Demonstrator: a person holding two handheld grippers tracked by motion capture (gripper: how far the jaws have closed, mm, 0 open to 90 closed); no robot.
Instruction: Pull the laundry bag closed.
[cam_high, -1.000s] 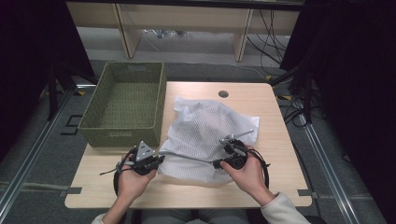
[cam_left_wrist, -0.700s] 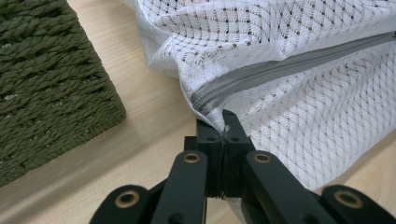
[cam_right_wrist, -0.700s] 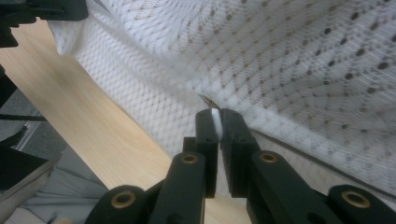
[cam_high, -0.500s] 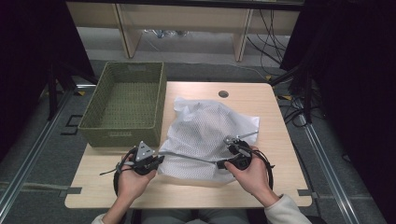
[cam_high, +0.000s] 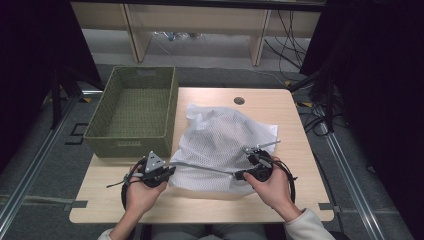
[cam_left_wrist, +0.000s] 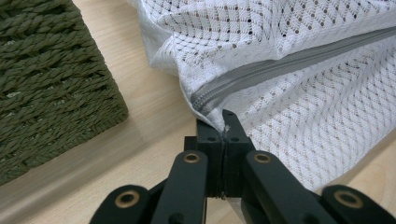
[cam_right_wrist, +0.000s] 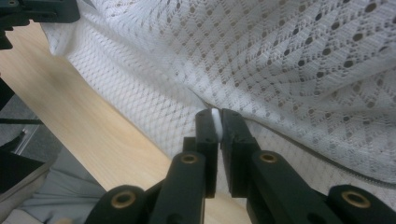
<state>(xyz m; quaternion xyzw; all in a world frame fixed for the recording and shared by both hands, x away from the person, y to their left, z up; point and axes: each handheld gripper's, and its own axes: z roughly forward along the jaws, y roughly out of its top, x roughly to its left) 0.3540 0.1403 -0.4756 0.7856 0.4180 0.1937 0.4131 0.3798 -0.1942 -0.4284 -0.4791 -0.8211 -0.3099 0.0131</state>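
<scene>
A white mesh laundry bag (cam_high: 220, 145) lies crumpled on the wooden table (cam_high: 300, 165), with a grey zipper (cam_high: 200, 166) stretched along its near edge. My left gripper (cam_high: 170, 170) is shut on the bag's corner at the zipper's end (cam_left_wrist: 223, 122); the zipper (cam_left_wrist: 280, 65) runs away to the upper right there. My right gripper (cam_high: 239, 175) is shut on a small white piece at the bag's zipper line (cam_right_wrist: 215, 116). Mesh (cam_right_wrist: 280, 56) fills most of the right gripper view, and the left gripper (cam_right_wrist: 42, 11) shows at its top left.
A green woven basket (cam_high: 132, 112) stands at the table's left, close to the left gripper, with its wall (cam_left_wrist: 46, 79) beside the bag's corner. A round cable hole (cam_high: 239, 100) sits near the table's far edge. Cables trail from both grippers.
The right gripper has shifted slightly to the right along the bag's near edge. The left gripper has stayed put.
</scene>
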